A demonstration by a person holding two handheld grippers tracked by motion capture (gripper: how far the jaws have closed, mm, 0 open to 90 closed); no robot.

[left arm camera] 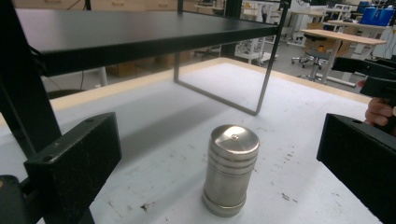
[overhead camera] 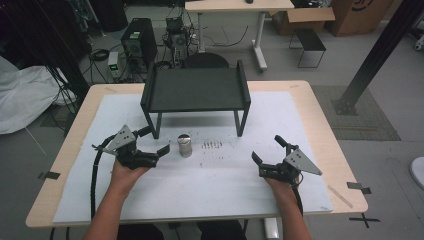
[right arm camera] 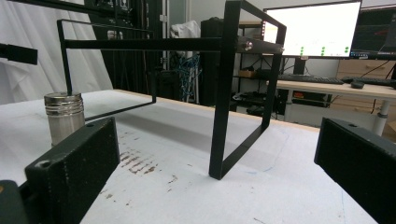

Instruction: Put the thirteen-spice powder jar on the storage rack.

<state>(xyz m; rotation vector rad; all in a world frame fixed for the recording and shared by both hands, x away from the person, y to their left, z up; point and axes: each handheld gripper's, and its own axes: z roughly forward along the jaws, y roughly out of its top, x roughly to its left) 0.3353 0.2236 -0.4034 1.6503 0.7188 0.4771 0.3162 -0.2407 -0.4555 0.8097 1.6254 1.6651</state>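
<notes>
Item one, left gripper [overhead camera: 153, 141]: sitting low over the white mat [overhead camera: 200, 190] at the near left, jaws standing wide apart and gripping nothing, aiming toward the canister. Item two, right gripper [overhead camera: 267, 148]: resting at the near right, well apart from the left one, jaws likewise spread and holding nothing. Item three, steel canister [overhead camera: 185, 145]: standing upright on the mat, lid on, just beside the left gripper's forward jaw but not touching it; in the left gripper view the canister [left arm camera: 230, 169] is sitting between the two open jaws. Item four, black shelf stand [overhead camera: 196, 90]: standing farther back on the table [overhead camera: 320, 120], behind the canister.
</notes>
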